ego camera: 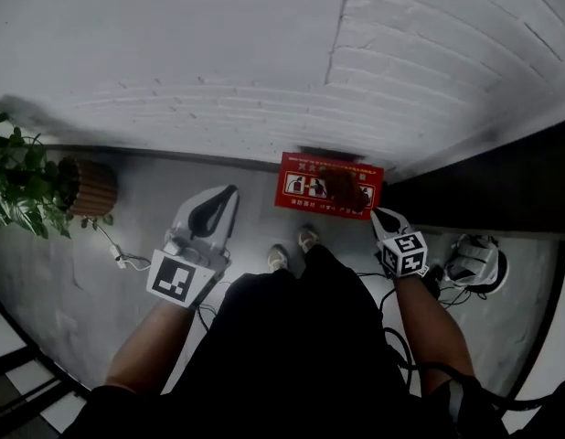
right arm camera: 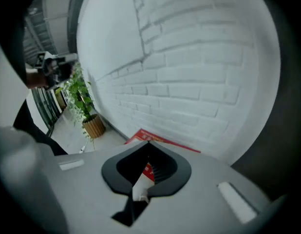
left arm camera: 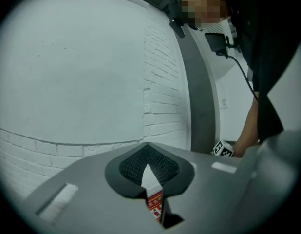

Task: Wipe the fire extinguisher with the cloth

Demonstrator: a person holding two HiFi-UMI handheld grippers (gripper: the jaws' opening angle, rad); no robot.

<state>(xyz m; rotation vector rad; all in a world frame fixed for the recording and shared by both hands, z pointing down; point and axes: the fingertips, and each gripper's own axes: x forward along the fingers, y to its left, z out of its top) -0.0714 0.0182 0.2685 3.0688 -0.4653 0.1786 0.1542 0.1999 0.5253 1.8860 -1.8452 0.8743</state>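
**At the wall's foot: red box lies nearest the right claw**

The right claw is closed with nothing in it and tilts down toward the red fire-extinguisher box, which sits just ahead of it on the floor. The box's long side runs along the brick wall. The left claw, also closed and empty, is farther off, with the box to its right. No extinguisher body shows. A brownish patch lies on the box; whether it is the cloth I cannot tell.
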